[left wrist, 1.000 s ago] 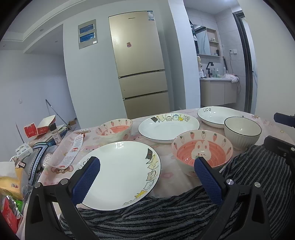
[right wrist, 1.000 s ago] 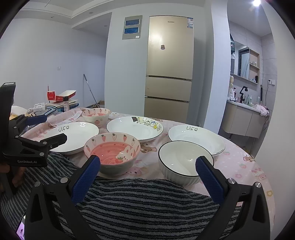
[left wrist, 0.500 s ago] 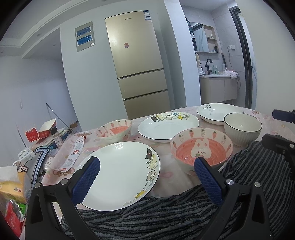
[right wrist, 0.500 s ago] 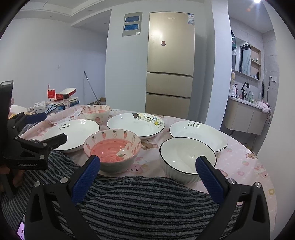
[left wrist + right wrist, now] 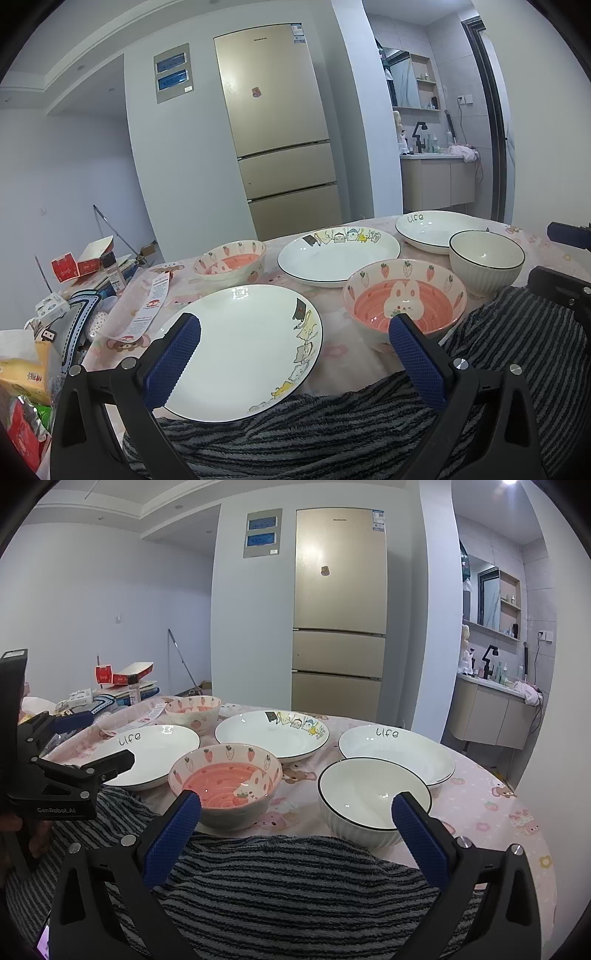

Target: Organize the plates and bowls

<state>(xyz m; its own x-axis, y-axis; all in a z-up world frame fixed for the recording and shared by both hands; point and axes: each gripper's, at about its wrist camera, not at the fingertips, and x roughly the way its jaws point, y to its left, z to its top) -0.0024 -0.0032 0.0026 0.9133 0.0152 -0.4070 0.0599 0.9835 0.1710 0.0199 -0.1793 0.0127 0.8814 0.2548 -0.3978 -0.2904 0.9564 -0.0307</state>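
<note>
nothing is stacked yet: three plates and three bowls lie apart on the desk (image 5: 491,805). both the left hand-held gripper (image 5: 295,354) and right hand-held gripper (image 5: 297,834) are spread, empty; the pink bowl (image 5: 225,784) sits at 11 o'clock of the right one.

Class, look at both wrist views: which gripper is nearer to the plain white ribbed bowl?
Right. The right gripper hangs just short of the white ribbed bowl; the left gripper faces the near cat plate, with that bowl far off to its right.
</note>
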